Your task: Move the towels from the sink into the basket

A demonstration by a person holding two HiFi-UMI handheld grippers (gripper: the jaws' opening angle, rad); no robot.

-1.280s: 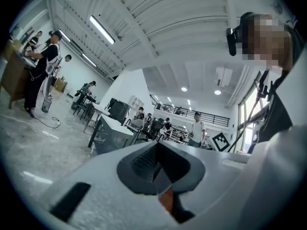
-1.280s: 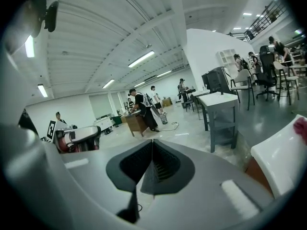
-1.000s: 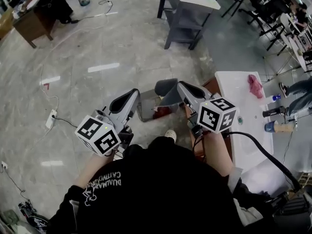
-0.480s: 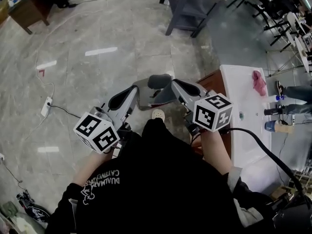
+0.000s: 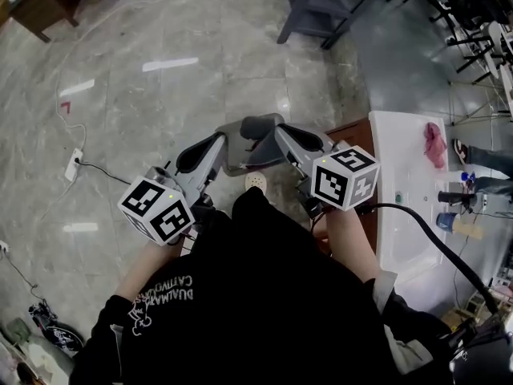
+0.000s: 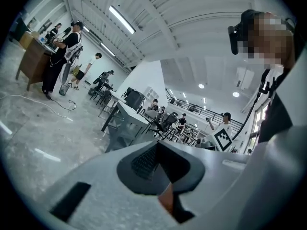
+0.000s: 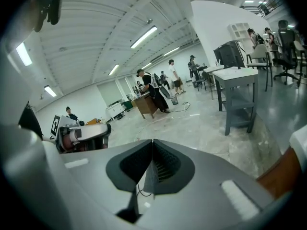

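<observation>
1. Fingers of the left gripper (image 5: 215, 143): clenched pad against pad in the left gripper view, with nothing between them. We find this gripper at centre left of the head view, over the marble floor (image 5: 160, 111).
2. Right gripper (image 5: 255, 127): fingers likewise clenched and empty in the right gripper view. It sits at the centre of the head view, its tips near those of the left gripper but apart from them.
3. Towel (image 5: 435, 144): one pink towel lies crumpled on the white sink (image 5: 405, 231), at the sink's upper end near the right edge of the frame. We cannot tell whether it rests in the basin or on the worktop. It is well apart from both grippers.
4. Sink fittings: we note a dark faucet (image 5: 455, 198) and a blue cup (image 5: 445, 220) at the right edge, below the towel. A brown cabinet (image 5: 353, 133) stands under the sink's left side.
5. Surroundings: we record a grey table (image 5: 321, 6) at top centre and a white power strip (image 5: 72, 167) with its cable on the floor at left. A white shoe (image 5: 256, 182) shows just below the two grippers.
6. Left gripper view: it looks across a hall with people in the distance.
</observation>
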